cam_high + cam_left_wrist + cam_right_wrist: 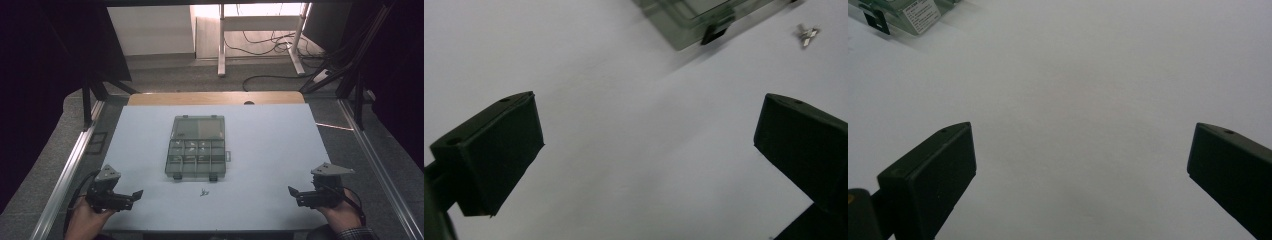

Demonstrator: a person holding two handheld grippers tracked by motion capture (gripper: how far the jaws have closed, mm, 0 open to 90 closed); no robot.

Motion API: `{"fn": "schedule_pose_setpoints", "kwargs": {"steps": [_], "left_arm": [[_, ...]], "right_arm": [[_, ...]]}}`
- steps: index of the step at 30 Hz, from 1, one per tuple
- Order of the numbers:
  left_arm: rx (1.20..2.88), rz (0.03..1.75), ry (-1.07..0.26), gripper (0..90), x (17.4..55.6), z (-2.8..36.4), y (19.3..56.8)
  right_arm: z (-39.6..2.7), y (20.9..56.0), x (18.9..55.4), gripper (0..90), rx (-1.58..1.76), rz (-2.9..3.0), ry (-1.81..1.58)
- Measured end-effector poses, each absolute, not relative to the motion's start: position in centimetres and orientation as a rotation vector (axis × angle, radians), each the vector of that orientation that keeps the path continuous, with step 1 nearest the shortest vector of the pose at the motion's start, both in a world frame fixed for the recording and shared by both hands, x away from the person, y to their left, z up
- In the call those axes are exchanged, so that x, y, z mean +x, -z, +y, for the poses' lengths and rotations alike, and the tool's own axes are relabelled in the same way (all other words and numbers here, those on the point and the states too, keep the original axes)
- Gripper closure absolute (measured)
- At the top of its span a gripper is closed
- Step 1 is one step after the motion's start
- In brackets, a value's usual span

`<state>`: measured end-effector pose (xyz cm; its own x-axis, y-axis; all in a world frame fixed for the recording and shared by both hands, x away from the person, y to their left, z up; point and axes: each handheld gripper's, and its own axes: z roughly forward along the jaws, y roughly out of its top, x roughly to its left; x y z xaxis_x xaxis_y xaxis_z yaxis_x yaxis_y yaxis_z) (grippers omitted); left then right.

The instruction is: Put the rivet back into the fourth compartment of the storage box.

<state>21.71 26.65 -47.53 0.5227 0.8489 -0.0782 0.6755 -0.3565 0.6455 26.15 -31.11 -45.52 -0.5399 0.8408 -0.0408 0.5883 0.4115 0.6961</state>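
Observation:
A clear grey compartment box (pixel 196 147) lies at the middle of the white table top (pixel 270 150), its lid folded open toward the back. A small metal part (pixel 203 192) lies just in front of it. My left gripper (pixel 134 196) rests near the front left, pointing right, held by a hand. In the left gripper view its jaws stand wide apart (pixel 649 120) over bare table, with the box's corner (pixel 694 20) and the small metal part (pixel 806 34) ahead. My right gripper (pixel 295 194) sits at the front right, open (pixel 1083 145), with the box's corner (pixel 903 15) far off to its left.
A wooden edge (pixel 215 98) shows behind the white top. Metal rails (pixel 70 165) run along both sides of the table. Beyond stand desk legs (pixel 221 45) and loose cables (pixel 270 42) on the floor.

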Motion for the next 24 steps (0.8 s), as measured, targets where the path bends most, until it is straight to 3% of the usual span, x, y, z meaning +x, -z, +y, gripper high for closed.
{"fn": "schedule_pose_setpoints", "kwargs": {"steps": [24], "left_arm": [[2.380,1.014,-0.182,1.0,25.1,18.5,47.7]], "right_arm": [[-30.9,45.6,26.3,0.0,1.222,2.291,-0.897]]}}
